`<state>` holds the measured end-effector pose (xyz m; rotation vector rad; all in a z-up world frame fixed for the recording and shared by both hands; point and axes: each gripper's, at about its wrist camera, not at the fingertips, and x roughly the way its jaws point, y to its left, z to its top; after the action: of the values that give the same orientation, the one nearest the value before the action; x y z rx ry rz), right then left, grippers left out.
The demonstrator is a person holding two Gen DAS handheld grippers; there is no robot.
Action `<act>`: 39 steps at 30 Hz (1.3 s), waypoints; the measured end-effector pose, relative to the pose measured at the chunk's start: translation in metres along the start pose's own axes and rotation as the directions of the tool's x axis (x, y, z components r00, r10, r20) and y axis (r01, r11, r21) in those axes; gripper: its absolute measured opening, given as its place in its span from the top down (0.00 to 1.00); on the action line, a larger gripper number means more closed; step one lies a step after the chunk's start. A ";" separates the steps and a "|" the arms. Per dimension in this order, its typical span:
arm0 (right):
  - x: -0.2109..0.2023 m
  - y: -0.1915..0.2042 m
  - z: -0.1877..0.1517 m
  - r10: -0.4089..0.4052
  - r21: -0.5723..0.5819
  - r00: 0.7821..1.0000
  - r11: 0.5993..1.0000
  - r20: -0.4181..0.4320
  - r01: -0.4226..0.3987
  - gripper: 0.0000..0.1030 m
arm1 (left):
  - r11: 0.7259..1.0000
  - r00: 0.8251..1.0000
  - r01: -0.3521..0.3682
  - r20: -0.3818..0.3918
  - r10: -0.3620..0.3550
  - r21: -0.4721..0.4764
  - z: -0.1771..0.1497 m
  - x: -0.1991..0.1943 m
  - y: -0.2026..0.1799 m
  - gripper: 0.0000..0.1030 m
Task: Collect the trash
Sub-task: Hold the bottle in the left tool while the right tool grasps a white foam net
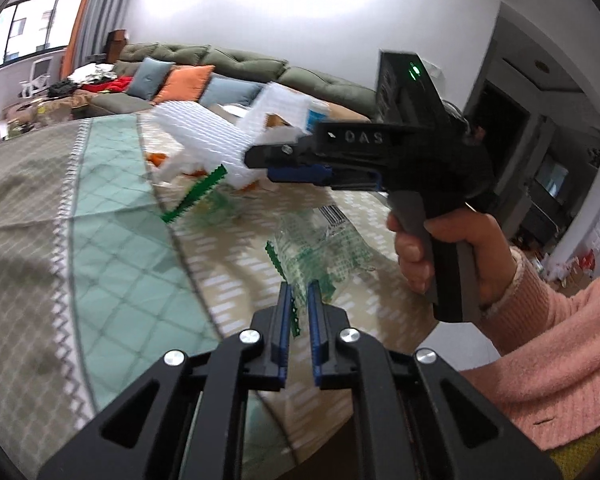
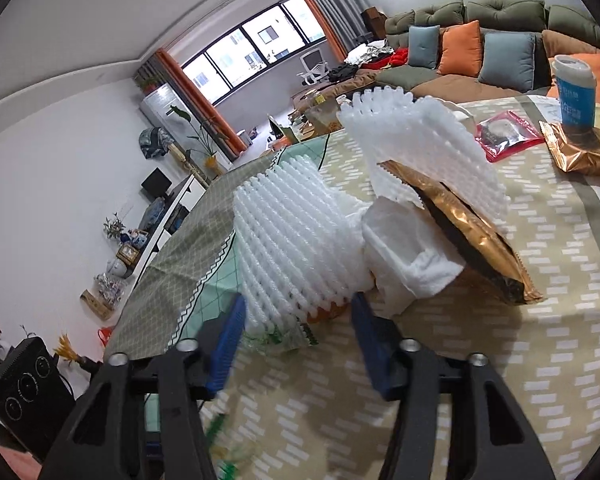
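A pile of trash lies on the patterned tablecloth (image 1: 112,208): white foam fruit netting (image 2: 296,236), crumpled white tissue (image 2: 404,252) and a gold foil wrapper (image 2: 472,236). My right gripper (image 2: 300,336) is open, its blue pads either side of the netting's near end. In the left wrist view it (image 1: 260,156) reaches into the netting (image 1: 216,140) from the right. My left gripper (image 1: 299,312) is shut on the edge of a clear green-printed plastic bag (image 1: 320,252) lying on the cloth.
A blue-and-white cup (image 2: 574,92), a red packet (image 2: 504,136) and a second gold wrapper (image 2: 584,152) lie further back on the table. A green sofa with cushions (image 2: 492,44) stands beyond. The table edge drops off at the left.
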<state>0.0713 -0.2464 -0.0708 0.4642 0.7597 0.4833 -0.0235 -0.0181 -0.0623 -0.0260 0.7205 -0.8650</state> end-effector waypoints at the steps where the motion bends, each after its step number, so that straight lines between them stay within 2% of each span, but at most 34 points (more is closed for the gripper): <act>1: 0.000 -0.001 0.000 -0.004 0.004 1.000 1.000 0.004 0.004 0.62 | 1.000 1.000 -0.009 0.010 0.009 -0.007 0.000 -0.005 0.003 0.91; 2: 0.000 -0.002 0.000 -0.004 0.009 1.000 1.000 0.004 0.004 0.62 | 1.000 1.000 -0.016 0.019 0.016 -0.013 0.001 -0.009 0.006 0.91; 4: -0.001 -0.003 0.000 0.000 0.022 1.000 1.000 0.008 -0.001 0.70 | 0.999 0.999 -0.032 0.037 0.033 -0.025 0.002 -0.017 0.011 0.91; 6: -0.002 -0.002 0.000 0.005 0.027 1.000 1.000 0.014 -0.006 0.85 | 0.998 0.998 -0.045 0.049 0.047 -0.031 0.002 -0.022 0.014 0.91; 11: -0.007 0.008 0.003 0.015 -0.009 0.999 1.000 0.040 -0.014 0.95 | 0.995 0.993 -0.079 0.082 0.083 -0.057 0.003 -0.038 0.026 0.91; 19: -0.006 0.031 0.010 0.029 -0.067 0.998 0.997 0.054 -0.025 0.96 | 0.985 0.980 -0.142 0.127 0.154 -0.102 0.004 -0.061 0.043 0.91; 23: 0.004 0.031 0.010 0.031 -0.046 0.999 0.999 0.027 -0.030 0.86 | 0.979 0.974 -0.162 0.140 0.179 -0.121 0.004 -0.069 0.049 0.91; 28: 0.011 0.026 0.012 0.050 -0.002 0.999 0.999 0.017 -0.050 0.79 | 0.973 0.970 -0.178 0.140 0.198 -0.146 -0.001 -0.076 0.054 0.91; 32: 0.011 0.032 0.013 0.050 -0.014 0.999 0.999 0.023 -0.049 0.64 | 0.970 0.968 -0.186 0.143 0.208 -0.154 -0.004 -0.079 0.057 0.90; 33: 0.012 0.033 0.014 0.048 -0.013 0.998 0.999 0.027 -0.048 0.63 | 0.970 0.967 -0.189 0.143 0.211 -0.155 -0.004 -0.079 0.059 0.91; 36: 0.016 0.034 0.016 0.038 -0.013 0.999 0.999 0.023 -0.038 0.64 | 0.967 0.965 -0.195 0.146 0.220 -0.165 -0.004 -0.081 0.060 0.91; 37: 0.018 0.033 0.016 0.039 -0.014 0.999 0.999 0.019 -0.039 0.68 | 0.966 0.964 -0.195 0.147 0.220 -0.168 -0.005 -0.081 0.061 0.91; 39: 0.022 0.033 0.017 0.025 -0.018 1.000 1.000 0.006 -0.025 0.88 | 0.965 0.963 -0.198 0.147 0.225 -0.173 -0.006 -0.083 0.062 0.91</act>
<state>0.0897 -0.2112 -0.0536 0.4589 0.7440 0.5109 -0.0205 0.0832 -0.0383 -0.1575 0.6207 -0.5914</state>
